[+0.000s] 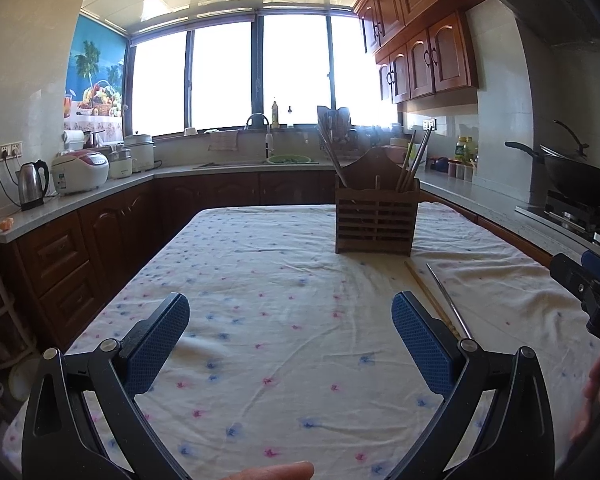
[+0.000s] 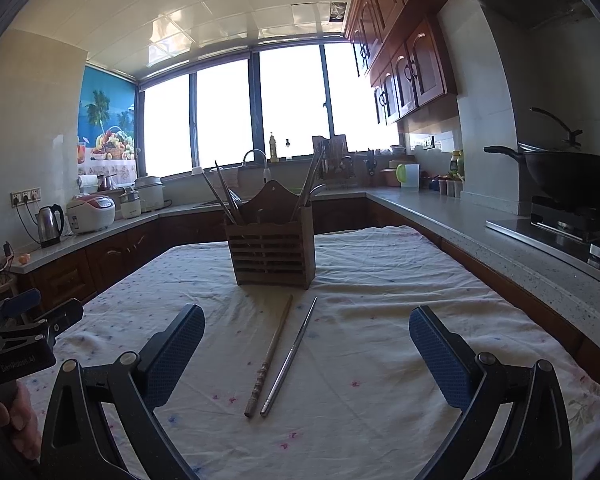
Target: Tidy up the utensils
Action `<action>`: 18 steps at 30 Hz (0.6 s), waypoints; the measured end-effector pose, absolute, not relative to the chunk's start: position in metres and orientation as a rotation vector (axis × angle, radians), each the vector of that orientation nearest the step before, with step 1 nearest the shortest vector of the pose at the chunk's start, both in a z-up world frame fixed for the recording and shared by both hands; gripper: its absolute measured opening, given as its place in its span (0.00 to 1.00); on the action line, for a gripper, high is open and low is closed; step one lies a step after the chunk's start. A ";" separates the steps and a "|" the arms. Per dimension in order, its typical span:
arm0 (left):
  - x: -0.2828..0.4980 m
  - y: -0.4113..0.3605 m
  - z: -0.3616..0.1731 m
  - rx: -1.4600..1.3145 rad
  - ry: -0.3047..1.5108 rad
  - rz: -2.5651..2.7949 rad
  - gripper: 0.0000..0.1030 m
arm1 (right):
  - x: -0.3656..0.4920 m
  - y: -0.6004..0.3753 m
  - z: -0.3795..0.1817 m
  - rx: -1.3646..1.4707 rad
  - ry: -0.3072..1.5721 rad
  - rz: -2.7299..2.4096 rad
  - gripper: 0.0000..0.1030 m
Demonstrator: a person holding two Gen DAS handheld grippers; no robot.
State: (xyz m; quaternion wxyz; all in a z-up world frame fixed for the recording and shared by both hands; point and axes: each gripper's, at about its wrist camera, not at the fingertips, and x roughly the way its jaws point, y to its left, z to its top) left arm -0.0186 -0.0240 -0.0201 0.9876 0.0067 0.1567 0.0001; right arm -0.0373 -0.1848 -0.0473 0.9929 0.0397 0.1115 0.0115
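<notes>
A wooden chopstick [image 2: 269,360] and a metal chopstick [image 2: 290,356] lie side by side, nearly touching, on the tablecloth [image 2: 380,320] just in front of the wooden holder [image 2: 271,250]. The right gripper [image 2: 306,354] hangs spread wide and empty over them, and the left gripper [image 1: 290,344] is likewise released beside them. Lying so close and flat, the thin sticks could both get pinched at once, roll aside on the wrinkled cloth, or slip from the pads.

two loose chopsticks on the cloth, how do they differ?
The wooden chopstick is brown with a ridged, carved near end; the metal chopstick is silver, smooth and thinner. The wooden one lies to the left. Both lie flat before the wooden utensil holder, ungripped, converging toward the camera.
</notes>
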 end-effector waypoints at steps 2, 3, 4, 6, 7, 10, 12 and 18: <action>-0.019 -0.024 -0.020 0.013 0.314 0.000 1.00 | -0.037 -0.184 -0.048 0.079 0.223 0.023 1.00; -0.019 -0.024 -0.020 0.013 0.315 0.000 1.00 | -0.037 -0.184 -0.048 0.079 0.223 0.024 1.00; -0.019 -0.024 -0.020 0.014 0.314 -0.001 1.00 | -0.037 -0.184 -0.047 0.078 0.223 0.023 1.00; -0.018 -0.025 -0.020 0.015 0.314 -0.004 1.00 | -0.038 -0.184 -0.047 0.078 0.222 0.024 1.00; -0.018 -0.025 -0.020 0.016 0.314 -0.005 1.00 | -0.037 -0.184 -0.048 0.079 0.222 0.024 1.00; -0.018 -0.026 -0.021 0.019 0.314 -0.010 1.00 | -0.037 -0.184 -0.048 0.080 0.223 0.026 1.00; -0.018 -0.027 -0.020 0.019 0.314 -0.011 1.00 | -0.037 -0.185 -0.048 0.082 0.224 0.027 1.00; -0.019 -0.027 -0.020 0.017 0.313 -0.013 1.00 | -0.037 -0.184 -0.048 0.080 0.224 0.027 1.00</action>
